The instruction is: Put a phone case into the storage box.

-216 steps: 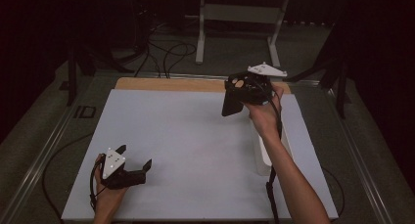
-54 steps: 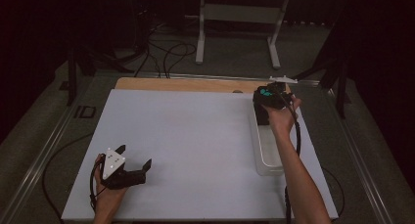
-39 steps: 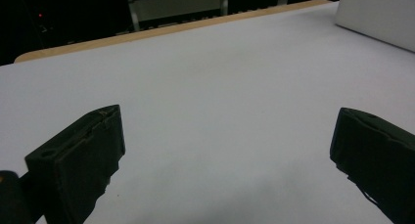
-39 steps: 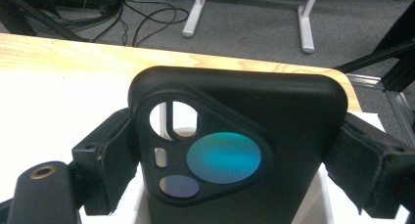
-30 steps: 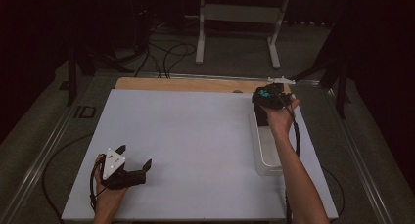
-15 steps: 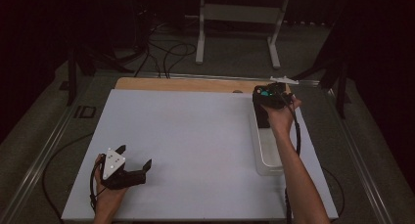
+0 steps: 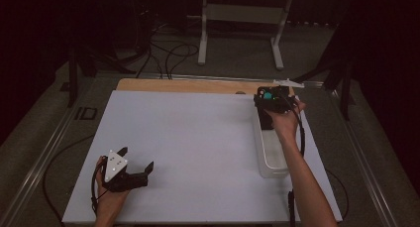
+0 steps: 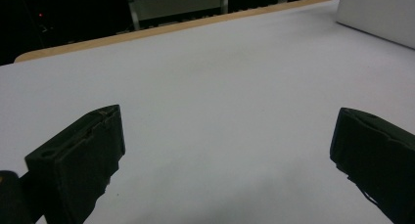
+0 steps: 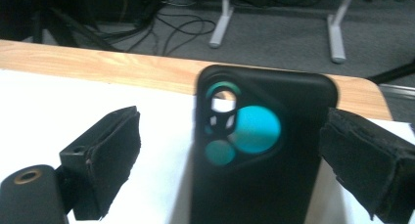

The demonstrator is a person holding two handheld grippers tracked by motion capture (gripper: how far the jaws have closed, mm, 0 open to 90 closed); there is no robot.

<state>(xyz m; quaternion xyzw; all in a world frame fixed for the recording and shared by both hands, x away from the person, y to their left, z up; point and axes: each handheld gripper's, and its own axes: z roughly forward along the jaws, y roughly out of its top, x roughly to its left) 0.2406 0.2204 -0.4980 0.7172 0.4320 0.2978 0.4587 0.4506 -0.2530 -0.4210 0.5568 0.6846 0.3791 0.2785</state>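
1. The black phone case [image 9: 262,150] stands upright between the jaws of the right gripper [image 9: 235,155], camera cut-outs at the top showing teal. Its long axis runs up and down, along the jaws.
2. In the high view the phone case [image 7: 268,99] sits at the far end of the clear plastic bin [image 7: 271,160], which lies lengthwise along the right edge of the white board [image 7: 198,138].
3. The right gripper [image 7: 273,102] is spread wider than the case: the right jaw is at or against its edge, while a clear gap stands at the left jaw. I cannot tell whether it truly grips.
4. Judged from this, the coming move turns on the case hanging over the bin's far end, long axis vertical.
5. The left gripper [image 7: 130,171] rests well away from the bin, near the board's near-left corner, jaws wide and holding nothing [image 8: 225,150]. The right hand [image 7: 285,123] is far nearer.
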